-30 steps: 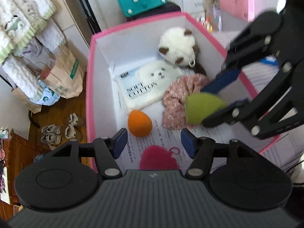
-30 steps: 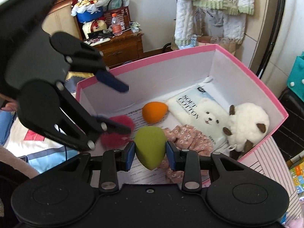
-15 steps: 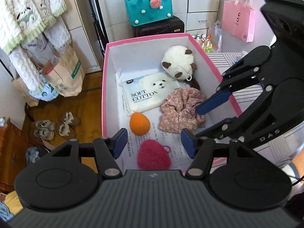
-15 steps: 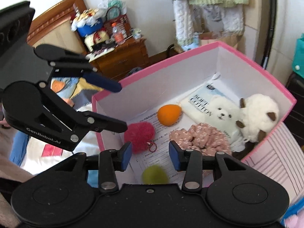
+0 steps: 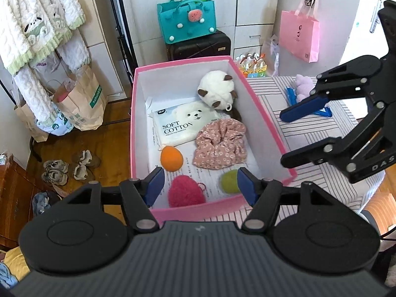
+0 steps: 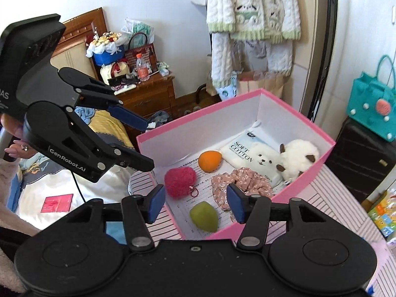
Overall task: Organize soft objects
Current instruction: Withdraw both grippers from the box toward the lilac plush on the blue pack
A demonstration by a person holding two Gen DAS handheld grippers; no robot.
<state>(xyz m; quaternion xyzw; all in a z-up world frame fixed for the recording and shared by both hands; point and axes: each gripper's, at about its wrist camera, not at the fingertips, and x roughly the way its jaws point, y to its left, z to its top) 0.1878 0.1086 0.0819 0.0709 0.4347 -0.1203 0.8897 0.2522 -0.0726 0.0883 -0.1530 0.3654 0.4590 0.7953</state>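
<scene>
A pink box (image 5: 183,61) with white walls holds a green sponge (image 5: 229,181), a red fluffy heart (image 5: 186,194), an orange sponge (image 5: 171,158), a floral scrunchie (image 5: 221,143), a cotton pack (image 5: 183,121) and a white plush (image 5: 217,90). My left gripper (image 5: 200,188) hovers above the box's near end, jaws opening, nothing between them. My right gripper (image 6: 195,200) hangs above the green sponge (image 6: 204,216), which lies loose on the box floor beside the red heart (image 6: 180,182). Its jaws are opening and hold nothing. Each gripper shows in the other's view, right gripper (image 5: 287,136) and left gripper (image 6: 148,146).
The box rests on a striped bedcover (image 5: 309,128), where a purple plush (image 5: 303,86) and blue items lie. A teal bag (image 5: 188,22) sits on a black suitcase behind the box. Paper bags (image 5: 81,104) and shoes (image 5: 69,168) are on the floor. A wooden nightstand (image 6: 148,96) stands beyond.
The right gripper let go of the green sponge, which now lies in the box's near corner. Both grippers rose and drew back from the box.
</scene>
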